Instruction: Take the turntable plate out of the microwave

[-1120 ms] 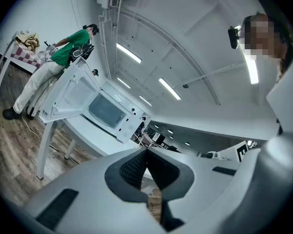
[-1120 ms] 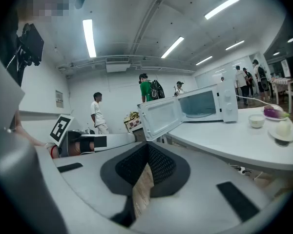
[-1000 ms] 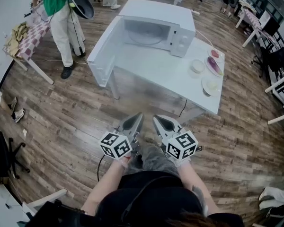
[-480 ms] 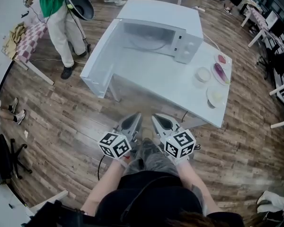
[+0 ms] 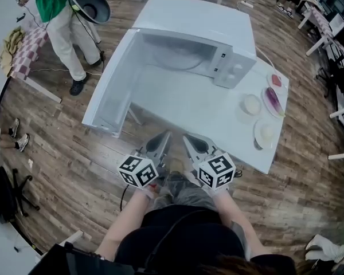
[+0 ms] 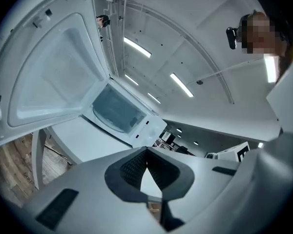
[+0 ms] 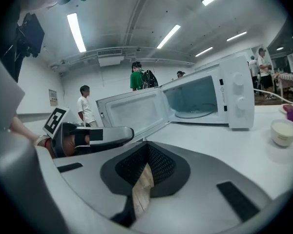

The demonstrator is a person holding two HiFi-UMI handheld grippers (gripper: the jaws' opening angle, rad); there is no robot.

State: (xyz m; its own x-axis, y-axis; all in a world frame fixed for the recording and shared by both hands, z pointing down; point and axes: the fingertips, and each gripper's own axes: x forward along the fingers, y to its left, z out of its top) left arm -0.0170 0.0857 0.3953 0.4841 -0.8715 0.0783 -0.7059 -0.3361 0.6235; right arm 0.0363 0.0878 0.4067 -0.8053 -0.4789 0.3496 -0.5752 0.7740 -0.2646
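A white microwave (image 5: 202, 22) stands on a white table (image 5: 206, 113), its door (image 5: 110, 87) swung wide open to the left. The glass turntable plate (image 5: 176, 56) lies inside the cavity; it also shows in the right gripper view (image 7: 198, 114). My left gripper (image 5: 164, 137) and right gripper (image 5: 188, 138) are side by side just short of the table's near edge, apart from the microwave. Both are shut with nothing between the jaws, as the left gripper view (image 6: 146, 150) and right gripper view (image 7: 146, 145) show.
Several small dishes sit at the table's right end: a bowl (image 5: 251, 103), a plate with a purple eggplant (image 5: 273, 101), another plate (image 5: 266, 133). A person in green (image 5: 60, 13) stands beyond the open door by a checkered table (image 5: 24, 53).
Both grippers have come nearer to the table, still side by side and shut. The microwave and its open door now fill more of the head view.
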